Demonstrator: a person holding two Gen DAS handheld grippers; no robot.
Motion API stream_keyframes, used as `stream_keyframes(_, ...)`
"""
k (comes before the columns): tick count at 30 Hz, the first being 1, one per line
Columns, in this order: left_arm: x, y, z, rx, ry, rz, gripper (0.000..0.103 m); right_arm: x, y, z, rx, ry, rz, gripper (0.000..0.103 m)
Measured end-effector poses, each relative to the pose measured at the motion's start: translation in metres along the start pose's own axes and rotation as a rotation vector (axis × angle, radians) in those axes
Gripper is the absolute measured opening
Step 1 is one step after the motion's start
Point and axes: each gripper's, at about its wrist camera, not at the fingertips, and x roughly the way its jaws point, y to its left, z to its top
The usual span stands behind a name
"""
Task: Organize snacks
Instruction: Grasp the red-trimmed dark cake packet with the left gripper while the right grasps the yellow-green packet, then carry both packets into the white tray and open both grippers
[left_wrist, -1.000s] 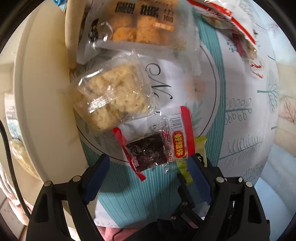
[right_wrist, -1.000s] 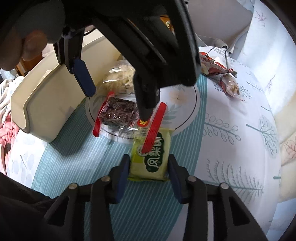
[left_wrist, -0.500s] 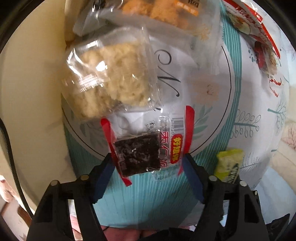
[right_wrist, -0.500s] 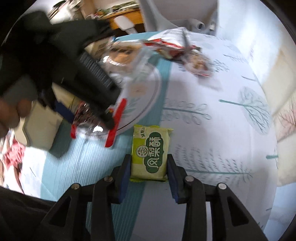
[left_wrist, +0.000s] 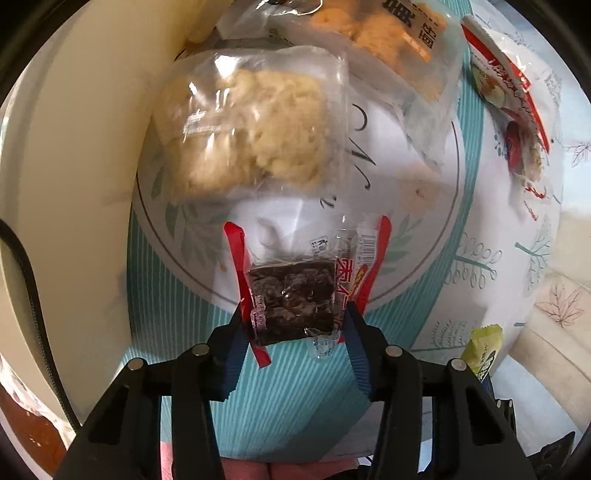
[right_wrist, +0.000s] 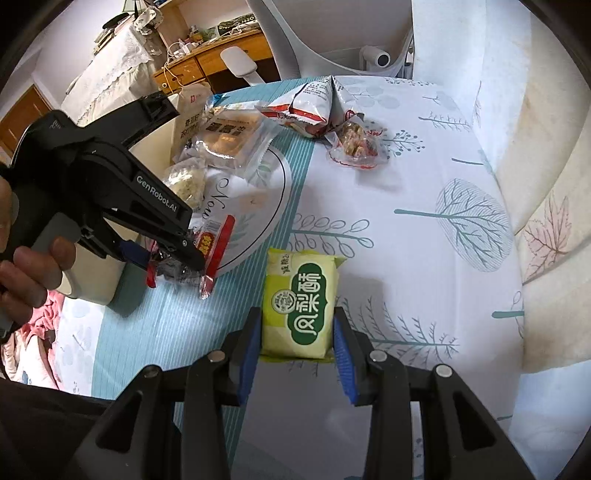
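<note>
— Blue pads of the left claw (left_wrist: 293, 325) have just been closing, and they now sit against both sides of the dark snack (left_wrist: 291, 301), a clear packet with red ends.

— Where is that packet?

— On the tablecloth (left_wrist: 280, 402), at the near edge of its printed circle. Just beyond it lies a pale crumbly cake (left_wrist: 255, 129) in clear wrap, then an orange pastry pack (left_wrist: 384, 40), both beside the cream bin (left_wrist: 70, 184).

— And the right claw (right_wrist: 297, 334)?

— Narrow, clamped on the green packet (right_wrist: 301, 302), which stands up between the pads, off the cloth. It is to the right of the left claw, apart from it.

— Anything else on the table?

— Further back, a red-and-white bag (right_wrist: 314, 101) and a small clear packet (right_wrist: 356, 146) lie near each other. A hand (right_wrist: 22, 269) holds the left claw's grip.
</note>
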Motion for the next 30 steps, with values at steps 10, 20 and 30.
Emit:
stream_keyframes(10, -0.022, 0.016, -0.063, 0.001, -0.059, -0.093, 0.046, -0.012, 0.005, 0.004, -0.018, 0.006, 0.042, 0.037)
stream_keyframes(20, -0.098, 0.053, -0.105, 0.07, -0.281, -0.293, 0.046, -0.029, 0.031, 0.009, -0.006, 0.006, 0.14, 0.037)
stream_keyframes(30, -0.154, 0.06, -0.113, 0.213, -0.478, -0.366, 0.046, -0.045, 0.081, 0.015, 0.009, -0.037, 0.176, 0.037)
